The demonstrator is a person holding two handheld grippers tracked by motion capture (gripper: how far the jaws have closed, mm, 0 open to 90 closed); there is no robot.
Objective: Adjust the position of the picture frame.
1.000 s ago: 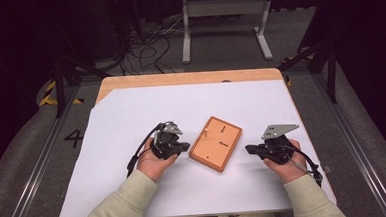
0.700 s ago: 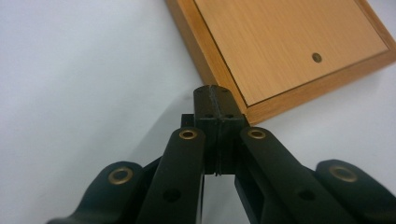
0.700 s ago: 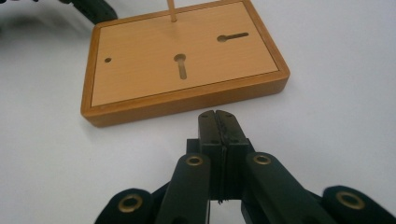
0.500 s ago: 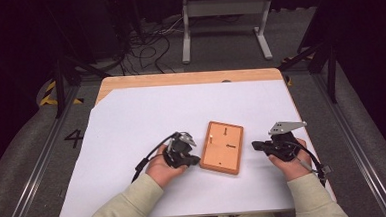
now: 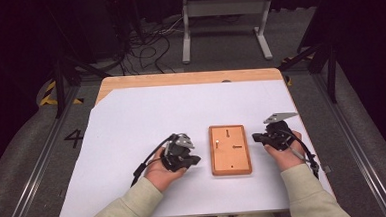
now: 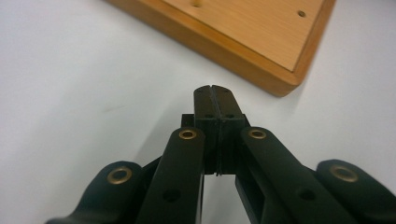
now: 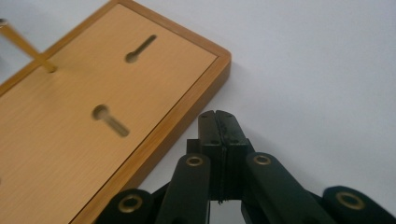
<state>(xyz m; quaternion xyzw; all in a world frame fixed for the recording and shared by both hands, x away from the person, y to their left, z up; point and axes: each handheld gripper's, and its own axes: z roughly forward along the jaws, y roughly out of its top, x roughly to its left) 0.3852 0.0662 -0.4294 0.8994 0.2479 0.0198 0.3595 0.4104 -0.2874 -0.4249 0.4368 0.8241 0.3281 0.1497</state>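
Note:
A flat wooden board (image 5: pixel 229 149) lies lengthwise on the white sheet between my two grippers. It has two keyhole slots (image 7: pixel 140 48) and a thin brass pin (image 7: pixel 25 46) standing in it. My left gripper (image 5: pixel 196 160) rests just left of the board, jaws shut and empty, with the board's corner (image 6: pixel 285 74) a short way ahead of the tips (image 6: pixel 213 89). My right gripper (image 5: pixel 255 137) sits just right of the board, also shut and empty, its tips (image 7: pixel 216 115) close beside the board's edge (image 7: pixel 187 116).
The white sheet (image 5: pixel 141 121) covers most of a wooden table (image 5: pixel 189 78). Beyond the far edge stand a metal frame (image 5: pixel 224 17) and loose cables (image 5: pixel 147 41) on the floor. A floor rail (image 5: pixel 34 167) runs along the left side.
The board has turned from a slanted lie to square with the table and shifted right. Both grippers moved with it, the left one right and toward me, the right one slightly right.

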